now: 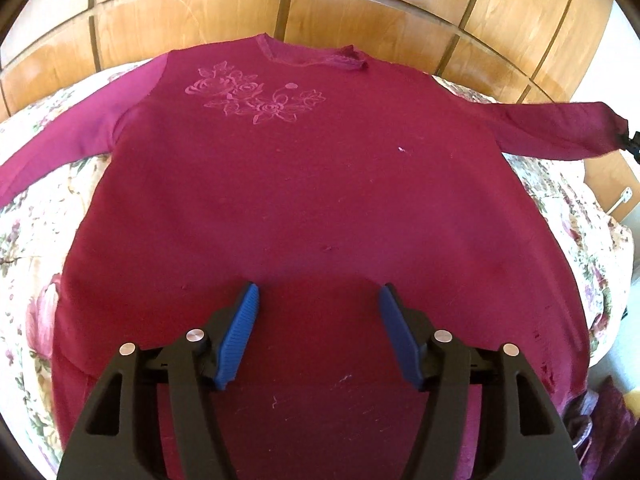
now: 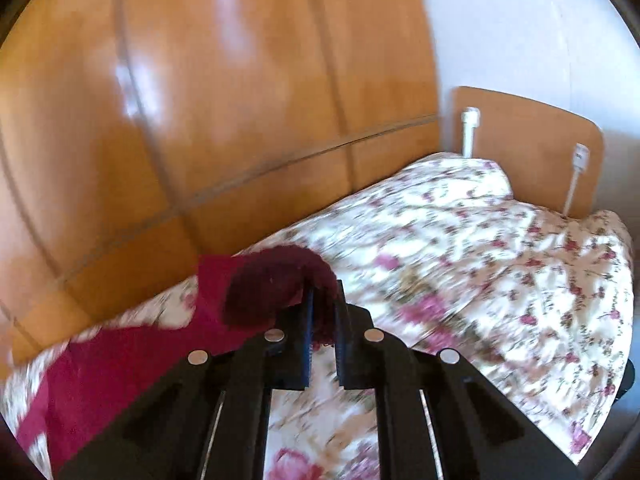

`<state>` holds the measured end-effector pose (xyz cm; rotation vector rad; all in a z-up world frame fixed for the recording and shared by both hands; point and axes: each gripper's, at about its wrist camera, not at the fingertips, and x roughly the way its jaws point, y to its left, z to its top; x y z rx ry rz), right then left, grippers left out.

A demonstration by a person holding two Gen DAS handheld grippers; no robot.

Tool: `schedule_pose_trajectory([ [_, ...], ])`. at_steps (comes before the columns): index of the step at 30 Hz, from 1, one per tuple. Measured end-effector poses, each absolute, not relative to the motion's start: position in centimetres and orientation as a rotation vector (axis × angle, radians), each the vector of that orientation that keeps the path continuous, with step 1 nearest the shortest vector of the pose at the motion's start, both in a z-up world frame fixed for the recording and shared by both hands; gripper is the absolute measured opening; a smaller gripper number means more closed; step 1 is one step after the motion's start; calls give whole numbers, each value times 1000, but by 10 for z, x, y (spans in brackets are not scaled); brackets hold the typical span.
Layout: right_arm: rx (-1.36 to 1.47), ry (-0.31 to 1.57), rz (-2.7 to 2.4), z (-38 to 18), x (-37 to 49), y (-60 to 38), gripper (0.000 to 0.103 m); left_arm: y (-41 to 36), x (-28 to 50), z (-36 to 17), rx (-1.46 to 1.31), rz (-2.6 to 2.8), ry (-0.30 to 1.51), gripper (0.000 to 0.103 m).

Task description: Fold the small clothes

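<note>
- Spread wide and holding nothing, the left gripper (image 1: 319, 300) is held low over the hem end of a dark red sweater (image 1: 304, 184), its blue pads (image 1: 240, 336) well apart.
- Pressed nearly together, the right gripper (image 2: 323, 320) is seen pinching the cuff of the sleeve (image 2: 276, 284), with knit bunched between and over its fingers.
- Front up, the sweater is laid flat on a flowered bedspread (image 1: 32, 240); the floral embroidery (image 1: 256, 100) faces upward.
- Its long axis is run from the hem, nearest the left camera, to the neckline (image 1: 312, 56) at the far side, beside the wooden wardrobe (image 1: 360, 4).
- Both sleeves are stretched out sideways, roughly across that axis; the right one (image 1: 560, 132) is lifted slightly at its cuff, where it is held.
- Beyond the held cuff, the headboard (image 2: 528, 148) is seen at the far end of the bed.
- Judged from this layout, folding is barely begun: the sleeve is probably to be carried across the chest.
- Slipping is a risk, since only the loose cuff edge is gripped and the knit may stretch or pull free.
- Dragging is another: with nothing pinning the body, the whole sweater could be skewed and the fold left uneven.
</note>
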<state>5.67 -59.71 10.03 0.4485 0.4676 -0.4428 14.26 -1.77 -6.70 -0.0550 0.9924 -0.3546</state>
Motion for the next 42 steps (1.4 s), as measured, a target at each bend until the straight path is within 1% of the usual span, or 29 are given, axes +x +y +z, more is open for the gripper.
schedule_pose_trajectory([
  [2, 482, 477, -464, 98, 65, -616, 7, -17, 144, -66, -68, -355, 1002, 62],
  [5, 494, 576, -562, 75, 88, -648, 7, -16, 146, -66, -76, -353, 1011, 62],
  [10, 647, 801, -670, -8, 121, -694, 7, -18, 145, -67, -59, -346, 1013, 62],
  [13, 655, 863, -685, -37, 132, -700, 9, -19, 145, -66, -42, -341, 1016, 62],
  [14, 658, 865, -685, -42, 133, -702, 18, -20, 145, -67, -40, -340, 1016, 62],
  [15, 673, 857, -677, -46, 132, -703, 38, -20, 146, -67, -39, -341, 1016, 64],
  [17, 730, 810, -655, -46, 122, -705, 65, -20, 146, -67, -39, -342, 1016, 66],
  [19, 765, 739, -660, -42, 102, -710, 65, -22, 145, -67, -37, -341, 1011, 68],
  [23, 899, 679, -554, -38, 66, -692, 66, -23, 144, -68, -42, -337, 1000, 69],
  [28, 975, 699, -348, -48, 76, -646, 65, -19, 143, -62, -76, -338, 1000, 69],
  [31, 986, 721, -356, -54, 104, -638, 58, -14, 139, -55, -88, -332, 995, 69],
  [32, 1006, 730, -364, -59, 112, -640, 48, -12, 137, -54, -87, -326, 991, 69],
  [33, 1022, 740, -374, -63, 122, -644, 29, -9, 135, -52, -89, -314, 986, 69],
  [35, 1017, 760, -419, -65, 134, -650, 8, -1, 132, -51, -103, -290, 988, 69],
  [39, 898, 678, -430, -31, 120, -639, 8, 15, 128, -51, -125, -249, 990, 69],
  [41, 814, 729, -496, -31, 118, -635, 7, 22, 129, -54, -134, -232, 1004, 69],
  [42, 794, 782, -533, -39, 119, -635, 7, 25, 130, -56, -131, -218, 1012, 69],
])
